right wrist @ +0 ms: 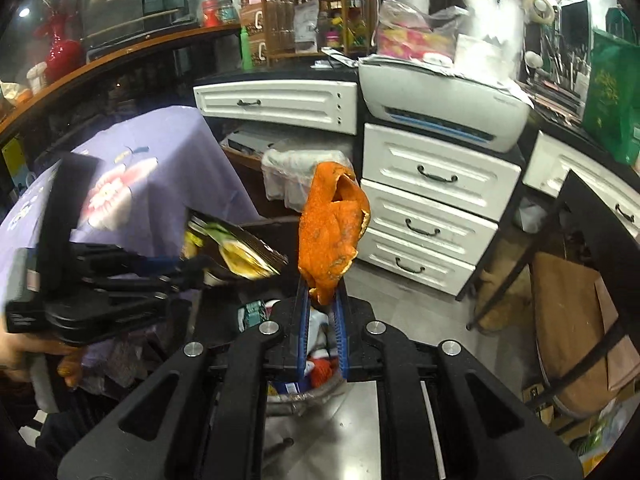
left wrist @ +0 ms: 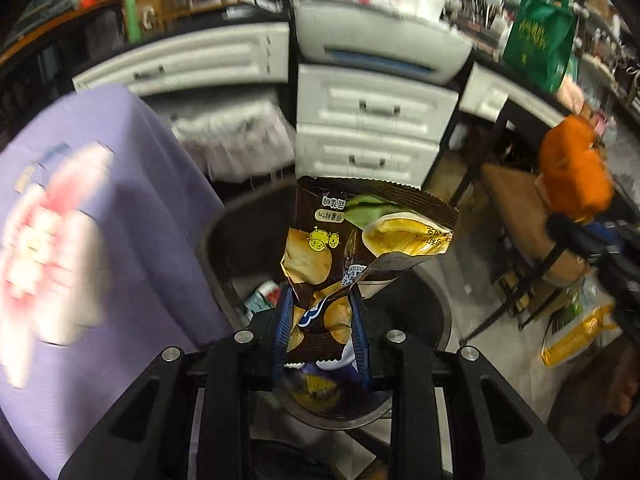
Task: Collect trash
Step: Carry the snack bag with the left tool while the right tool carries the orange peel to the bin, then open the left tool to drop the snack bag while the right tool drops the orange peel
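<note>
My left gripper [left wrist: 320,300] is shut on a crumpled brown chip bag [left wrist: 360,240], which stands up from between the blue pads. Below it is a round trash bin [left wrist: 240,248] with a dark liner and several pieces of rubbish inside. My right gripper [right wrist: 322,290] is shut on a large piece of orange peel [right wrist: 332,232], held above the same bin [right wrist: 304,400]. In the right wrist view the left gripper [right wrist: 188,268] comes in from the left with the chip bag [right wrist: 240,252]. In the left wrist view the orange peel [left wrist: 572,176] shows at the right edge.
A purple cloth with a pink flower print [left wrist: 80,220] hangs close on the left. White drawers [left wrist: 372,128] and a grey printer [left wrist: 380,40] stand behind the bin. A black-framed chair [right wrist: 568,280] is at the right, with a yellow packet [left wrist: 576,336] on the floor.
</note>
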{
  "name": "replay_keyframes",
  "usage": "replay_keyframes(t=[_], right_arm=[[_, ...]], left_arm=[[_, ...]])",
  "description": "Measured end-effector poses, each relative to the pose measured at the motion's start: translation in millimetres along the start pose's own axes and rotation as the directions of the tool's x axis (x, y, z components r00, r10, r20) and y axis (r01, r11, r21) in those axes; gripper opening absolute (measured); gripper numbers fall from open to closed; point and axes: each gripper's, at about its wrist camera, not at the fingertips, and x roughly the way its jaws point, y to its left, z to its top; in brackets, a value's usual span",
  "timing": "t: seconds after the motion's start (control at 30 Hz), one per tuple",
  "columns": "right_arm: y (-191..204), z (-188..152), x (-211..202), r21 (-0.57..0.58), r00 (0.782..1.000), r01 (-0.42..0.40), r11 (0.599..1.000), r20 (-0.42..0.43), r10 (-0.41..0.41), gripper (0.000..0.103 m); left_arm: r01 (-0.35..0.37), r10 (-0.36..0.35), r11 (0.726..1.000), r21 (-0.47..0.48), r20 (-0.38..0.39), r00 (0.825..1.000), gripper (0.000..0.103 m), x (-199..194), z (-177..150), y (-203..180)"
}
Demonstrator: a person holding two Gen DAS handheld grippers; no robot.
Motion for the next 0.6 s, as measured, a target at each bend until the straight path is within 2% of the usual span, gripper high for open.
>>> replay_keyframes(t=[0.13, 0.2, 0.27, 0.33, 0.6], right_arm=[[-3.0, -9.5, 2.3, 0.021, 1.0, -0.009, 1.0, -0.015, 0.01, 0.012], [-4.1, -12.8, 4.6, 0.031, 1.0, -0.014, 0.999, -0.021, 0.015, 0.012], [-4.7, -14.6, 6.9, 0.035, 0.999, -0.016, 0.999, -0.028, 0.017, 0.012], [-4.7, -16.1, 9.2, 0.038, 0.999, -0.018, 0.999, -0.035, 0.019, 0.012], [-8.4, -18.6, 17.3, 0.049, 0.999, -0.011, 0.999, -0.052, 0.014, 0.012]], left_arm=[[0.005, -0.004, 1.0, 0.022, -0.05, 0.999, 0.03, 28.8, -4.5, -9.5], [0.002, 0.0, 0.999, 0.033, -0.063, 0.998, 0.038, 37.5, -6.0, -11.8], [-0.008, 0.011, 0.999, 0.045, -0.074, 0.997, 0.053, 45.2, -5.4, -14.3], [-0.013, 0.016, 0.999, 0.048, -0.067, 0.998, 0.061, 48.3, -3.2, -16.1], [-0.009, 0.011, 0.999, 0.044, -0.044, 0.999, 0.073, 38.4, -2.1, -16.7]])
